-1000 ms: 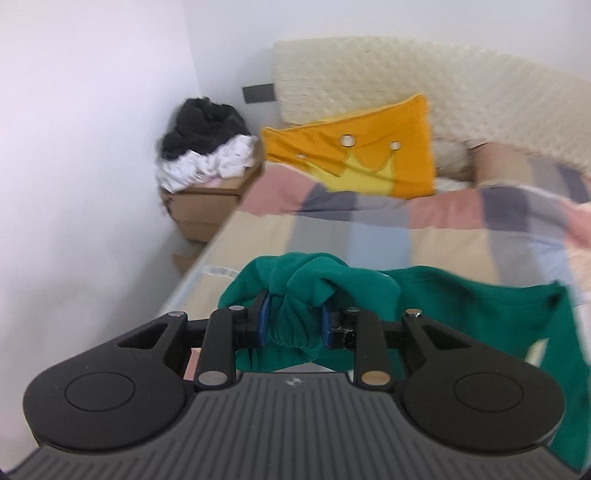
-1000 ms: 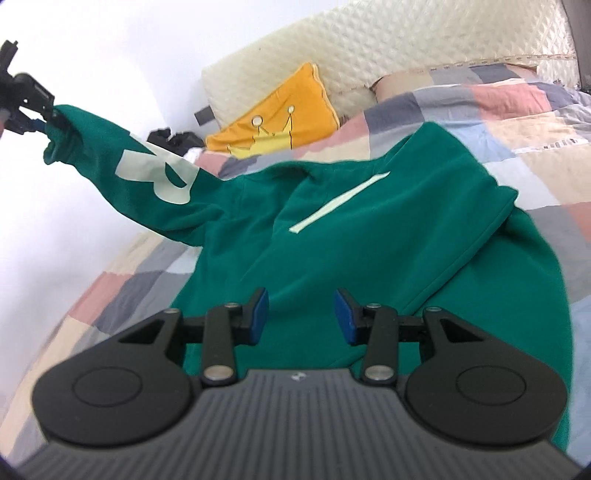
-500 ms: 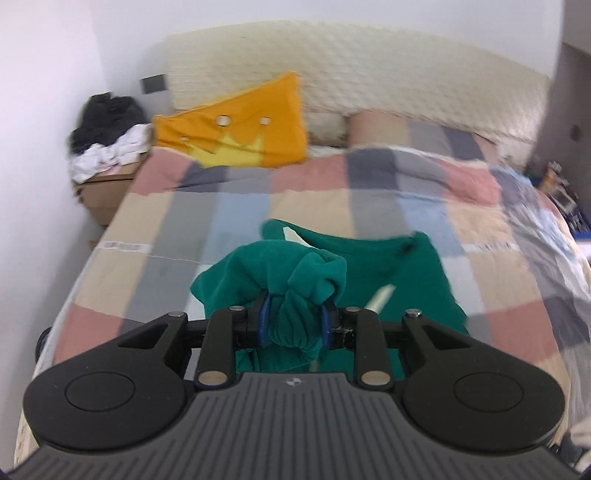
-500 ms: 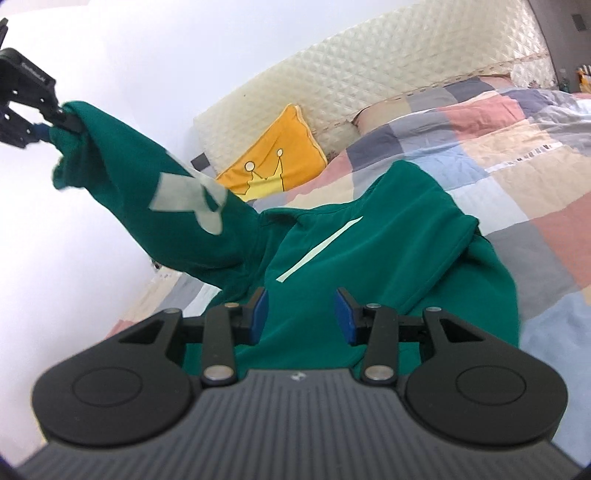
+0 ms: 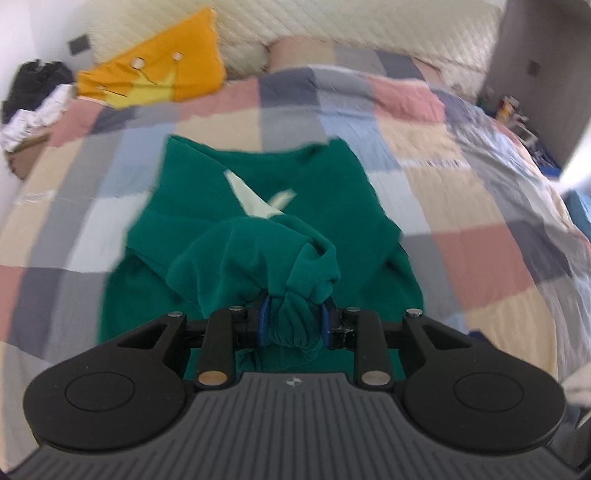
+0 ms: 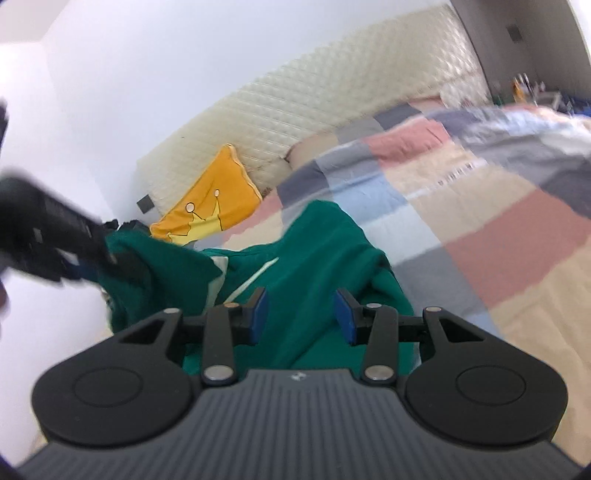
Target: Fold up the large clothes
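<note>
Green sweatshirt on a patchwork bed, one cuff gripped.

Left wrist view: the left gripper (image 5: 293,323) is clamped on the bunched cuff of the green sweatshirt (image 5: 258,177), whose body lies just ahead on the checked quilt (image 5: 480,258); beyond are a yellow crown pillow (image 5: 159,79) and a cream quilted headboard (image 5: 332,22).
Right wrist view: the right gripper (image 6: 300,316) stands apart and empty over the sweatshirt (image 6: 321,240); the left gripper (image 6: 55,240) is blurred to its left, against a white wall (image 6: 147,74).

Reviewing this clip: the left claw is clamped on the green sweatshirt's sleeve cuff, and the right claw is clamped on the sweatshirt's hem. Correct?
Not quite. The left claw does clamp the green sweatshirt by its sleeve cuff, but the right claw is open, holding nothing; the right wrist view shows its pads apart above the fabric.
</note>
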The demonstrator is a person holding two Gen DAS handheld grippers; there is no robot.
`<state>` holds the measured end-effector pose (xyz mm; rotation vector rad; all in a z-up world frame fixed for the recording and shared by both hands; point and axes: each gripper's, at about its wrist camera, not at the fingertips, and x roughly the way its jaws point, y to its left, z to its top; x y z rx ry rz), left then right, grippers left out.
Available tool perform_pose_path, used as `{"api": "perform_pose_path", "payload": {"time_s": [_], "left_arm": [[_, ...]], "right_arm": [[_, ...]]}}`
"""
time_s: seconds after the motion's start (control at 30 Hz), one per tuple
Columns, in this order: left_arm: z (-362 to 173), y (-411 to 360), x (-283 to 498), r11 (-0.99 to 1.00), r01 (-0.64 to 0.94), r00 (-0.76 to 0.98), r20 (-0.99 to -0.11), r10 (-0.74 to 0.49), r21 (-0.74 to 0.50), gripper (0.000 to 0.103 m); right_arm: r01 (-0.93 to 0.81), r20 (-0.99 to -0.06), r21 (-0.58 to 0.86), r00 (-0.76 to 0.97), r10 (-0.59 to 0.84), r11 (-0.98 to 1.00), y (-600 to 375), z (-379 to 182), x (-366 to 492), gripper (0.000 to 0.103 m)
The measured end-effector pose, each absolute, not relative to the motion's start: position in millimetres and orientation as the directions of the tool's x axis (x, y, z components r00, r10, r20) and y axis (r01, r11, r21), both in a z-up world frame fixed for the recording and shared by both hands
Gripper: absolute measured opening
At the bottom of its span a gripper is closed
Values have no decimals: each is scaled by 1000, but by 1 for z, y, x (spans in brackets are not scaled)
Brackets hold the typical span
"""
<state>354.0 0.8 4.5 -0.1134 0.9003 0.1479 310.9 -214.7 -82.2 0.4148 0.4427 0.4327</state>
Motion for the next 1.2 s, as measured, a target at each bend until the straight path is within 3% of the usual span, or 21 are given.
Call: {"api": "perform_pose_path", "payload": {"time_s": [0.2,0.27,0.37,0.57,0.7,0.77,0.93,1.2], "left_arm": [[-43,-10,358,989,-109,624,-781,-12,-103,37],[-51,-7,360,986,-78,628,-775,-69,-150,53],[-58,1,361,979,-47,635,-763,-125,-199,66],[-66,26,341,978,-60,757,-648,-86,-200,66],[-88,58,335,977,-147,799,-601,25,-155,66],[-105,78,336,969,-202,800,-595,80,-141,67],[-141,135,345,936,-305,784,-605,141,-177,66],[-175,192,372,893,-348,767,-635,97,-284,66]], "right_arm": [[-236,-324,515,836,442,824,-233,-91,328,44],[-225,-324,520,841,434,824,-234,-94,332,44],[-216,-332,527,838,433,822,-235,-97,333,44],[-223,-353,516,825,442,827,-224,-102,336,44],[-247,-388,477,802,454,844,-206,-106,337,44],[-258,-413,461,785,462,849,-197,-109,338,46],[-256,-444,448,768,462,857,-185,-113,341,64],[-188,-557,440,710,431,878,-168,-138,363,65]]}}
